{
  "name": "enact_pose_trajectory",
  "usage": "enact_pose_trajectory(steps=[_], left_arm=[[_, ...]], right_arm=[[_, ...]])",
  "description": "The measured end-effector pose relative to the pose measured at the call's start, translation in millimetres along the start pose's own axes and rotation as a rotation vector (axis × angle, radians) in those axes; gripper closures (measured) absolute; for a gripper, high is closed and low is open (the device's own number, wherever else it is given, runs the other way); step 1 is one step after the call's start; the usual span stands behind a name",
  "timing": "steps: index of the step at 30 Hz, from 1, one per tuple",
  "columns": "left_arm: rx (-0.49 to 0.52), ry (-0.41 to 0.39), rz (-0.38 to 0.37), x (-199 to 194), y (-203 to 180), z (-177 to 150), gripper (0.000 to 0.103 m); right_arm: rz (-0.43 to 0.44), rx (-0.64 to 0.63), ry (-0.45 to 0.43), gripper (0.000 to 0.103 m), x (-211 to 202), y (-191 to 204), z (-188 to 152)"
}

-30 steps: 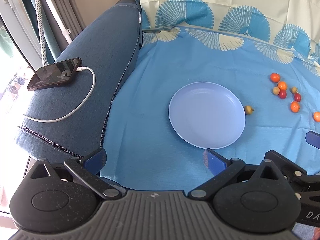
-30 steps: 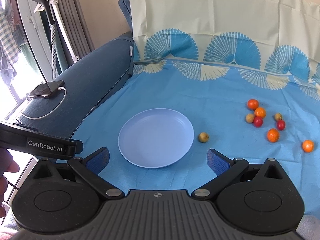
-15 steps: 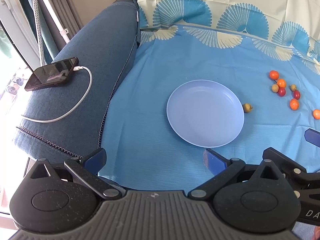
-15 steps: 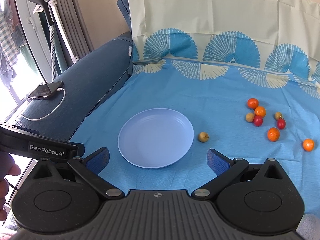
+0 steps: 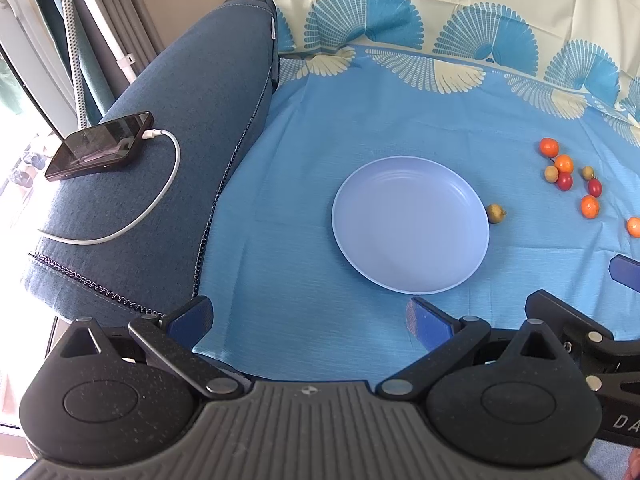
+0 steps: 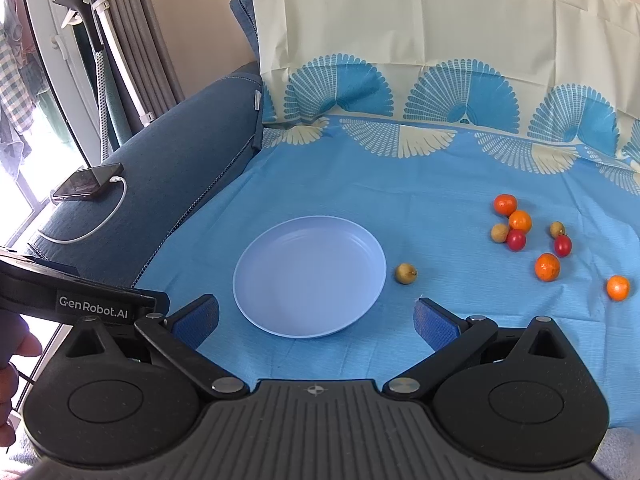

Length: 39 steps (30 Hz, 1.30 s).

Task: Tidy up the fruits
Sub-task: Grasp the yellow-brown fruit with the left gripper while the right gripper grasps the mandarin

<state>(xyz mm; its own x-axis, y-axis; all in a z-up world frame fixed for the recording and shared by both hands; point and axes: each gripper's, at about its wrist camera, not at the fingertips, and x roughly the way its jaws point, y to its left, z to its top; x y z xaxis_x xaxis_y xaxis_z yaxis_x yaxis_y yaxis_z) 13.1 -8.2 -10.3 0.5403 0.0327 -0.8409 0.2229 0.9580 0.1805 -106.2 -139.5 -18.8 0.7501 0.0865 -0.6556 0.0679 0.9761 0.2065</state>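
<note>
An empty pale blue plate (image 5: 410, 224) (image 6: 310, 276) lies on the blue cloth. Just right of it sits a tan longan (image 5: 496, 213) (image 6: 406, 273). Further right is a scatter of several small fruits: orange tangerines (image 6: 520, 221) (image 5: 564, 163), red cherry tomatoes (image 6: 516, 239) (image 5: 565, 181) and more longans (image 6: 499, 232). My left gripper (image 5: 310, 318) is open near the plate's front edge, holding nothing. My right gripper (image 6: 316, 320) is also open and empty, short of the plate. All the fruit lies well beyond both grippers.
A dark blue sofa armrest (image 5: 168, 152) on the left carries a phone (image 5: 100, 145) (image 6: 88, 186) with a white charging cable (image 5: 132, 220). The cloth's patterned cream border (image 6: 400, 132) runs up the backrest. A person's hand (image 6: 12, 368) shows at the left edge.
The left gripper has shifted slightly, so the plate and fruit sit a little higher and left in its view. The right view is nearly unchanged.
</note>
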Motion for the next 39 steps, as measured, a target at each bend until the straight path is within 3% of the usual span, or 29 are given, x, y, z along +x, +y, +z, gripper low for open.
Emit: enact_pose_trajectory(steps=[12, 25, 30, 39], left_arm=[[0.005, 0.013, -0.001, 7.2, -5.0, 0.8, 0.0], [0.023, 0.074, -0.005, 47.6, -10.6, 17.8, 0.0], [0.039, 0.104, 0.003, 75.3, -17.0, 28.9, 0.0], [0.045, 0.196, 0.011, 141.6, -24.7, 51.1, 0.0]], right_arm=[[-0.008, 0.011, 0.013, 0.0, 6.8, -4.1, 1.7], [-0.013, 0.043, 0.054, 0.0, 41.3, -13.4, 5.9], [-0.036, 0.1, 0.064, 0.0, 66.6, -25.4, 8.5], [-0.037, 0.251, 0.162, 0.0, 146.5, -60.4, 15.6]])
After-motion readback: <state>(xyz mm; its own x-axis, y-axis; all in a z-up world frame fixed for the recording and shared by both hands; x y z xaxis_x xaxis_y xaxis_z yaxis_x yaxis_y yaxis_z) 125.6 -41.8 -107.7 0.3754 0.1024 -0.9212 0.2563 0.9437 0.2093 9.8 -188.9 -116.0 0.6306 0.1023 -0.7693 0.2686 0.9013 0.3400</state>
